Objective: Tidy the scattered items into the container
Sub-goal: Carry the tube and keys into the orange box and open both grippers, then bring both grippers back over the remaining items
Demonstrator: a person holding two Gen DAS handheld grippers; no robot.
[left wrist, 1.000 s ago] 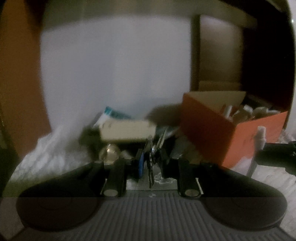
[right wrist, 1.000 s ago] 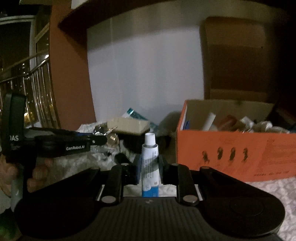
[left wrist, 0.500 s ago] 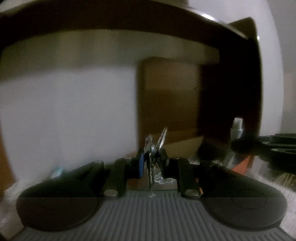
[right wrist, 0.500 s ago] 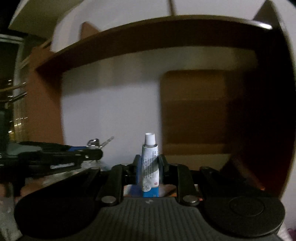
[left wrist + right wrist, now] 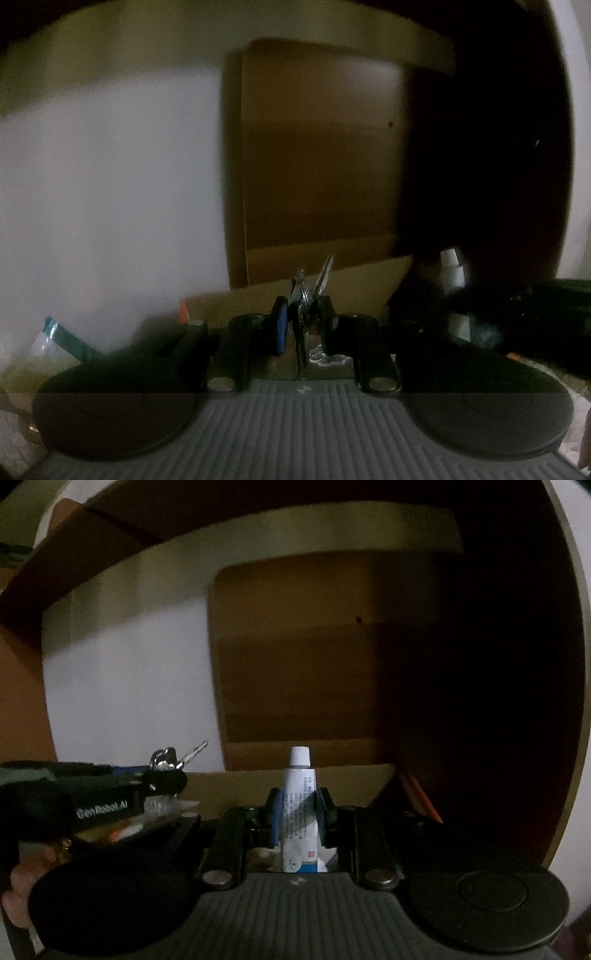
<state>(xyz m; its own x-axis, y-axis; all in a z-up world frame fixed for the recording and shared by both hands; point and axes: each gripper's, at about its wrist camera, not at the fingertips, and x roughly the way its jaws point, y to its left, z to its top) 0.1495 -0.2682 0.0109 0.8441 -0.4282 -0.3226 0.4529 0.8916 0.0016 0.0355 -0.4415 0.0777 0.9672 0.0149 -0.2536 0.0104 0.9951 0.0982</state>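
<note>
My left gripper (image 5: 303,310) is shut on a bunch of keys (image 5: 310,284) that sticks up between its pads. Upright in my right gripper (image 5: 299,797) is a white tube with a blue end (image 5: 298,805), and the jaws are shut on it. The orange cardboard box (image 5: 183,314) lies right under and ahead of both grippers; its pale inner far wall (image 5: 343,781) and raised brown flap (image 5: 314,664) fill the middle. The right wrist view shows the left gripper (image 5: 166,779) with the keys (image 5: 173,757) level at the left. The tube's cap (image 5: 452,269) shows at the right in the left wrist view.
A clear packet with a teal edge (image 5: 55,332) lies at the lower left outside the box. A white wall (image 5: 110,184) stands behind, with a dark wooden shelf side (image 5: 498,701) at the right. A person's hand (image 5: 22,886) holds the left gripper's grip.
Both grippers moved away from the pile of items and rightward up to the box, carrying the keys and the tube. The box's orange front has dropped out of view. Neither grip changed.
</note>
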